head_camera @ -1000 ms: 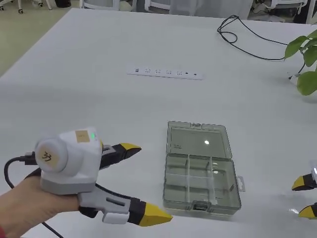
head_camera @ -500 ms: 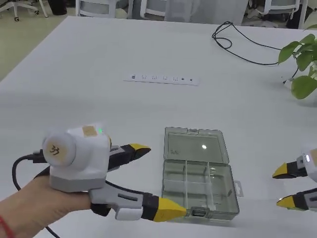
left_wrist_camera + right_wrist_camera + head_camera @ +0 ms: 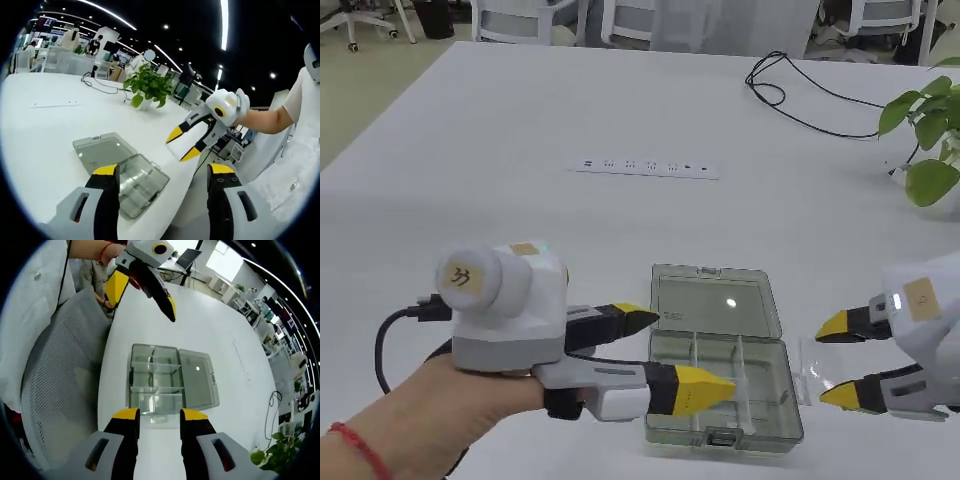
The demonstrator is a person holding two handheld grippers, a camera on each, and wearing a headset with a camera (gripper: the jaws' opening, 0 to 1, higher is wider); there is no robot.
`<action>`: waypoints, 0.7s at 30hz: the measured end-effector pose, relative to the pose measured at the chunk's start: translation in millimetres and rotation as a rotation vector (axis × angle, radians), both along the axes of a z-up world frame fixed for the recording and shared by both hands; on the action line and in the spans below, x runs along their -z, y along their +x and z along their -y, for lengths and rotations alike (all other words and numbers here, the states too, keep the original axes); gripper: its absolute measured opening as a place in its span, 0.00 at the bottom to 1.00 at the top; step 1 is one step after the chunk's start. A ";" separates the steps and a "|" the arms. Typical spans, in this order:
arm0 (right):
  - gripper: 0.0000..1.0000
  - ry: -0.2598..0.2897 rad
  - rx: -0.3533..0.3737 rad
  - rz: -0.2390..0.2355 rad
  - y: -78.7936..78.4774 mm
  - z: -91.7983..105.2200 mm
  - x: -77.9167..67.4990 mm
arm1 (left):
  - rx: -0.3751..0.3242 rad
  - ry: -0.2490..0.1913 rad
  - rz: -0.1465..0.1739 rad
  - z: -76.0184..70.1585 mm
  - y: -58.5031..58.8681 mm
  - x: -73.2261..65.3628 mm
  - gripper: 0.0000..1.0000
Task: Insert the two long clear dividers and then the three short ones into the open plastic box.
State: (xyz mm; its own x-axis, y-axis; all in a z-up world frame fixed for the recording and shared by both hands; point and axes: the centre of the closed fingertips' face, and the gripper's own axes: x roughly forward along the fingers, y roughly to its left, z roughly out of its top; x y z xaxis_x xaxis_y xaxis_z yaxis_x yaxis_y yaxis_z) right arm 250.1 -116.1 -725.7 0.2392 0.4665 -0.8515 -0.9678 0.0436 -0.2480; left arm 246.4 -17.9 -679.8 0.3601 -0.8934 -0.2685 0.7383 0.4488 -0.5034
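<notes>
Gripping the tool from the lower left, a person's hand (image 3: 430, 410) over the white table (image 3: 470, 150). Hovering next, the left gripper (image 3: 692, 349), spread wide and carrying nothing, with one yellow tip over the near-left corner of the open plastic box (image 3: 760, 400). Lying flat mid-table, that box, with its lid (image 3: 717, 302) folded back away from the person and clear partition walls (image 3: 740, 370) already crossing the tray into compartments. Resting just right of the box, against or very near its wall, what is possibly a clear divider (image 3: 812, 362), too glassy against the white top to make out with confidence. Hovering beside it, the right gripper (image 3: 832, 361), likewise parted and empty, framing that clear piece between its tips in the right gripper view. Leaning in at far right, the leaves of a potted plant (image 3: 920, 130).

Judging by the look of it, handling a thin, light, stiff sheet here: slick enough to skid on the smooth top and brittle enough to crack if flexed. Pinching across its thickness near the middle of one long edge, after tipping that edge up against the box wall, looking like the surest hold. Bracing the box with the other gripper also seeming wise, given so light a tray.
</notes>
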 end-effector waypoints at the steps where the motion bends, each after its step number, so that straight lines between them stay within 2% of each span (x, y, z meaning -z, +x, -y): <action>1: 0.33 0.001 -0.001 0.004 -0.8 -3.5 -2.6 | -0.019 -0.011 -0.024 0.9 1.6 -0.3 0.68; 5: 0.33 0.007 -0.013 0.016 -4.8 -13.8 -9.6 | -0.043 -0.056 -0.108 5.9 2.0 -1.3 0.58; 6: 0.33 0.008 -0.020 0.018 -6.4 -17.1 -11.2 | -0.036 -0.057 -0.120 8.3 0.8 -0.4 0.56; 8: 0.33 0.010 -0.027 0.027 -7.9 -22.5 -14.9 | -0.037 -0.066 -0.168 12.9 -1.3 1.5 0.53; 10: 0.33 0.017 -0.031 0.029 -9.4 -27.1 -18.1 | -0.037 -0.082 -0.180 16.5 -1.7 0.8 0.49; 11: 0.33 0.022 -0.032 0.029 -10.5 -30.4 -20.3 | -0.041 -0.098 -0.211 19.4 -2.9 0.8 0.45; 13: 0.33 0.026 -0.035 0.032 -11.7 -34.7 -22.7 | -0.047 -0.116 -0.251 23.8 -4.1 1.3 0.40; 15: 0.33 0.029 -0.035 0.032 -13.2 -38.1 -24.5 | -0.046 -0.122 -0.261 27.2 -4.3 2.6 0.36; 17: 0.33 0.034 -0.037 0.031 -14.8 -41.1 -26.4 | -0.042 -0.129 -0.290 32.3 -7.5 4.6 0.33; 21: 0.33 0.047 -0.047 0.029 -20.6 -49.4 -32.4 | -0.033 -0.139 -0.325 40.5 -11.3 7.7 0.29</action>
